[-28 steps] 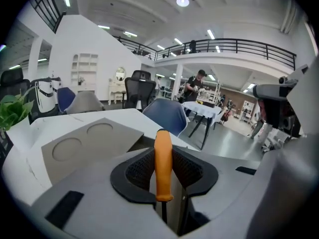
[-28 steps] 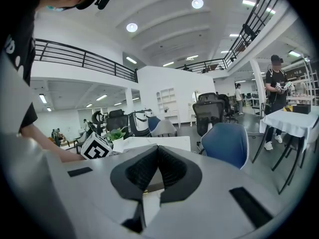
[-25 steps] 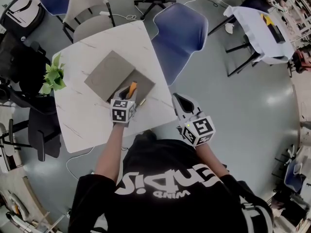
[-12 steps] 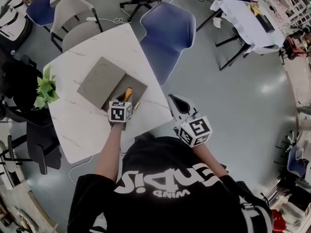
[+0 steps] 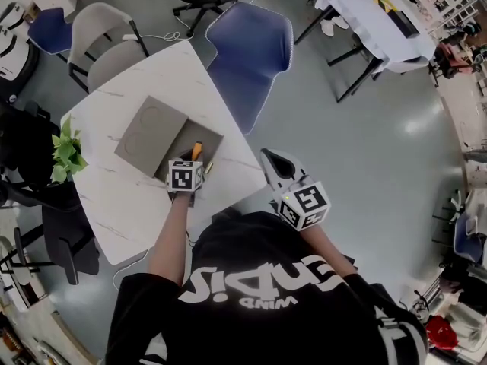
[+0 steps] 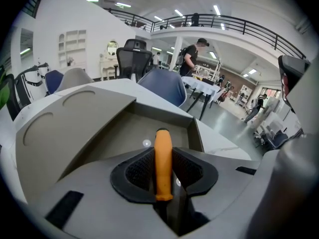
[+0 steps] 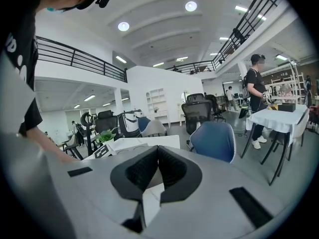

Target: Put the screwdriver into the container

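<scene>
An orange-handled screwdriver (image 6: 163,158) is clamped between the pads of my left gripper (image 6: 163,156), its handle pointing forward over the open grey container (image 6: 127,133). In the head view the left gripper (image 5: 194,157) sits at the near edge of the container (image 5: 217,138), with the screwdriver (image 5: 196,150) reaching over the hollow. The container's flat lid (image 5: 148,131) lies open to the left. My right gripper (image 5: 271,158) hangs off the table's right side; in its own view the right gripper (image 7: 158,156) is shut, pads touching, nothing between them.
The white marble table (image 5: 133,196) carries a green plant (image 5: 65,149) at its left edge. A blue chair (image 5: 251,40) and a grey chair (image 5: 106,33) stand at the far side. Grey floor lies to the right, with a white-clothed table (image 5: 373,21) beyond.
The head view has drifted, so the table sits further left and up in the picture. My left gripper keeps the screwdriver at the container's near edge. The right gripper has hardly moved.
</scene>
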Demonstrator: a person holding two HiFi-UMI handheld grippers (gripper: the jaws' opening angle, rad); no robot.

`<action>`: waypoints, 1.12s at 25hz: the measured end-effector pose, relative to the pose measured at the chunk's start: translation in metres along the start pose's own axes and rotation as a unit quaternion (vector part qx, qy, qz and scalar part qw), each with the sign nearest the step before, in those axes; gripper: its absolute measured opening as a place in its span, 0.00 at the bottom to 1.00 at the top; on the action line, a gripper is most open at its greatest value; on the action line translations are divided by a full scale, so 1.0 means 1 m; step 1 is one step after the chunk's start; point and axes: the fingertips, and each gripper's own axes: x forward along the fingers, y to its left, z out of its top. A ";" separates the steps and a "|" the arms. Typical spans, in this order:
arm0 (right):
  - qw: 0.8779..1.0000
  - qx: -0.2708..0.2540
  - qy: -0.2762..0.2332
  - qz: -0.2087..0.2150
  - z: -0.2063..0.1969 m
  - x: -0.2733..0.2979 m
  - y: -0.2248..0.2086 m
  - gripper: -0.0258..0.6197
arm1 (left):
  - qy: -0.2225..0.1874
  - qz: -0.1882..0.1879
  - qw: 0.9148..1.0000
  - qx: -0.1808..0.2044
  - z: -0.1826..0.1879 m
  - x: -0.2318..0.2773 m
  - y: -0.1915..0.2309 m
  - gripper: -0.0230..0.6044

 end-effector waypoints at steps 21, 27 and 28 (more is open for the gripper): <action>1.000 0.008 0.012 0.021 -0.008 0.001 -0.008 0.06 | -0.062 -0.030 0.998 0.017 0.061 -0.054 -0.027 0.08; 0.999 0.001 0.009 0.032 -0.007 -0.003 -0.009 0.06 | -0.144 -0.051 0.988 0.034 0.093 -0.122 -0.055 0.06; 0.999 0.000 0.007 0.033 -0.007 -0.004 -0.009 0.06 | -0.157 -0.051 0.986 0.037 0.095 -0.134 -0.059 0.06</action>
